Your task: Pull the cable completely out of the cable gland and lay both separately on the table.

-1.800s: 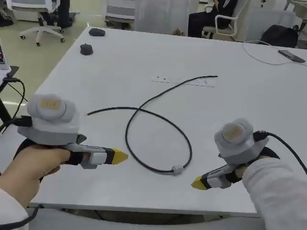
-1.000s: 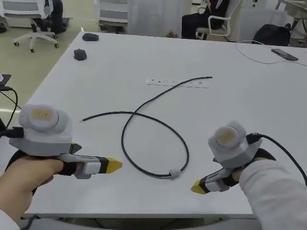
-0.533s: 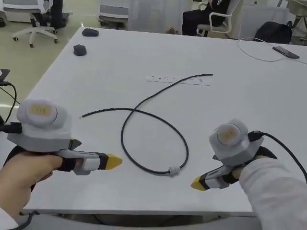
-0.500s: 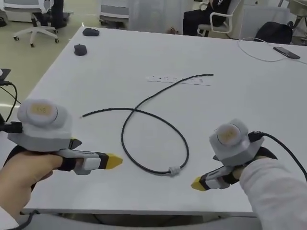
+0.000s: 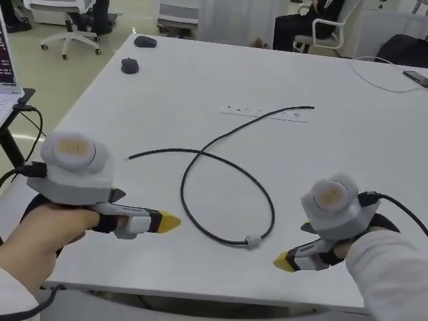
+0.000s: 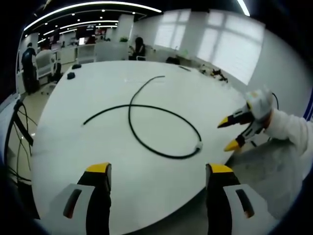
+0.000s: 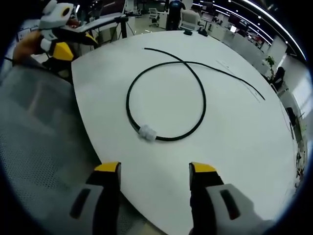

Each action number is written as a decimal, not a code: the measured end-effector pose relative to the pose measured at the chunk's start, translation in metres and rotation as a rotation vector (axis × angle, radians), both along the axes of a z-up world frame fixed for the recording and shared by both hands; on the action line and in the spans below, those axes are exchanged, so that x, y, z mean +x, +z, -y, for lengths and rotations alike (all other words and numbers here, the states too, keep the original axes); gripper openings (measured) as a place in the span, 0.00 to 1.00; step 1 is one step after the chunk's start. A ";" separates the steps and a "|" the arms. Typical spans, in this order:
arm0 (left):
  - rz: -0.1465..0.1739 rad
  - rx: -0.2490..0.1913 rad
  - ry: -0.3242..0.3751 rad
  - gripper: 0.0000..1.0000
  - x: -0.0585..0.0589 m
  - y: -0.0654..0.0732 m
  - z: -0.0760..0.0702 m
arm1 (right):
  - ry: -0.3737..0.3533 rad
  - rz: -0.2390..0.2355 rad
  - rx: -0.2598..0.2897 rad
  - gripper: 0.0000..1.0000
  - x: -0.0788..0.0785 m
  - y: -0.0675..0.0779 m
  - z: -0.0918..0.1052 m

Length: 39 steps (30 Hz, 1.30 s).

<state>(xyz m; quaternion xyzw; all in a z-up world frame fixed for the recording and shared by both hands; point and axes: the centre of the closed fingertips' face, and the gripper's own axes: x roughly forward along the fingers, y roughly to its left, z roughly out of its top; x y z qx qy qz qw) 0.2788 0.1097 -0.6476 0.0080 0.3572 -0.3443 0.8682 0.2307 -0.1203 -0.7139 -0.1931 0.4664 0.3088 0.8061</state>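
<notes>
A long black cable [image 5: 227, 167] lies in a loop on the white table [image 5: 167, 100], crossing itself once. A small white cable gland [image 5: 252, 241] sits threaded on it at the loop's near side. My left gripper [image 5: 170, 223] hovers over the front left edge, open and holding nothing, a good way left of the gland [image 6: 198, 146]. My right gripper [image 5: 284, 263] hangs just off the front edge, open, with the gland [image 7: 147, 132] a short distance ahead of its jaws. The cable [image 7: 195, 88] runs away from it across the table. Each gripper view shows the other gripper [image 6: 234, 132] [image 7: 61, 49].
A white power strip [image 5: 267, 112] lies under the cable's far end. Two dark mice [image 5: 130, 65] [image 5: 144, 42] rest at the far left corner. A phone [image 5: 416, 78] with a thin white lead lies at the far right. Chairs and a seated person are beyond the table.
The head camera has shifted a little. The cable and gland lie where they were, and both grippers stay open near the front edge.
</notes>
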 end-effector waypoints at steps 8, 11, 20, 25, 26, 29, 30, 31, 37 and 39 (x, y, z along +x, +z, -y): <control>0.000 0.000 0.005 0.79 0.001 0.000 -0.002 | 0.084 0.036 -0.020 0.54 0.012 0.006 0.003; 0.000 -0.002 0.007 0.79 0.002 0.000 -0.002 | 0.106 0.046 -0.025 0.52 0.017 0.008 0.007; -0.007 -0.015 0.023 0.78 0.003 0.000 -0.003 | 0.195 0.067 -0.004 0.49 0.027 0.005 0.005; -0.007 -0.010 0.025 0.78 0.004 0.000 -0.004 | 0.280 0.065 -0.005 0.46 0.029 -0.005 0.000; -0.009 -0.008 0.025 0.78 0.004 -0.001 -0.004 | 0.300 0.060 -0.028 0.45 0.030 -0.008 0.001; -0.013 -0.002 0.026 0.78 0.004 -0.003 -0.004 | 0.349 0.072 -0.026 0.43 0.034 -0.013 -0.002; -0.016 0.000 0.027 0.78 0.004 -0.003 -0.005 | 0.363 0.072 -0.018 0.40 0.035 -0.016 -0.004; -0.017 0.001 0.027 0.78 0.004 -0.004 -0.005 | 0.388 0.079 -0.020 0.39 0.036 -0.017 -0.006; -0.036 0.014 0.025 0.78 0.001 -0.010 -0.006 | 0.558 0.103 -0.018 0.35 0.039 -0.027 -0.021; -0.040 0.017 0.023 0.78 0.001 -0.011 -0.006 | 0.586 0.103 -0.011 0.34 0.040 -0.030 -0.025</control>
